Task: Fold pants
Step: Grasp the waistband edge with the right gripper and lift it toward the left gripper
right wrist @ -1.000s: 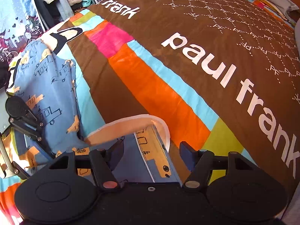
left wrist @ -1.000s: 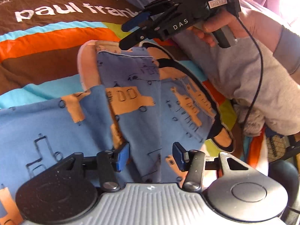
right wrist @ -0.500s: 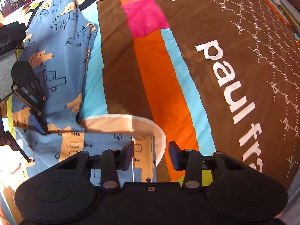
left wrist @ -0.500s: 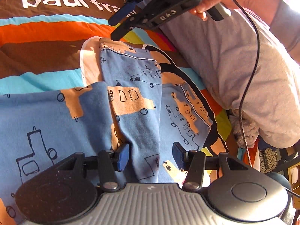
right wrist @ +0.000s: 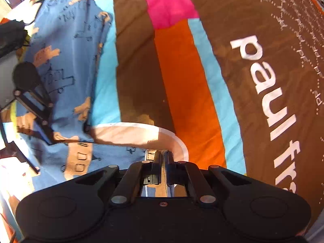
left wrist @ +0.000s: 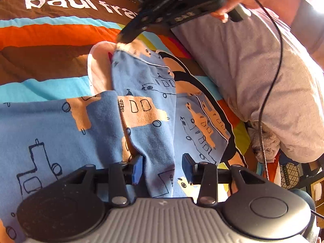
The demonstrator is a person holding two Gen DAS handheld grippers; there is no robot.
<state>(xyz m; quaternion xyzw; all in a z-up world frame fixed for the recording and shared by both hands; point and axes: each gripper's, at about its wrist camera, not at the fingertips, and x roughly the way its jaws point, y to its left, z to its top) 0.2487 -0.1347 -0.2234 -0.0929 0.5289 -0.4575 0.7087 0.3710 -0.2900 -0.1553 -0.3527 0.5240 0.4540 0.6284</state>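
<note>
Blue pants [left wrist: 145, 113] printed with orange vehicles lie crumpled on the striped bedspread [left wrist: 50, 36]. A raised ridge of the cloth runs between the blue pads [left wrist: 137, 168] of my left gripper [left wrist: 162, 168]. Its jaws are closing: the left pad touches the ridge and the right pad stands just off it. At the far end of the pants, my right gripper [left wrist: 122, 38] points steeply down and pinches the hem. In the right wrist view the right gripper [right wrist: 163, 158] is shut on that stitched hem edge, with the rest of the pants [right wrist: 66, 60] spread to the left.
The bedspread [right wrist: 182, 81] with brown, orange, turquoise and pink stripes and white lettering stretches to the right. A person in grey clothing [left wrist: 263, 81] sits at the bed's right side. Their hand [left wrist: 224, 14] holds the right gripper, and a black cable [left wrist: 271, 81] hangs from it.
The right gripper came down onto the hem and its jaws went from wide apart to shut on it. The left jaws narrowed a little around the cloth ridge.
</note>
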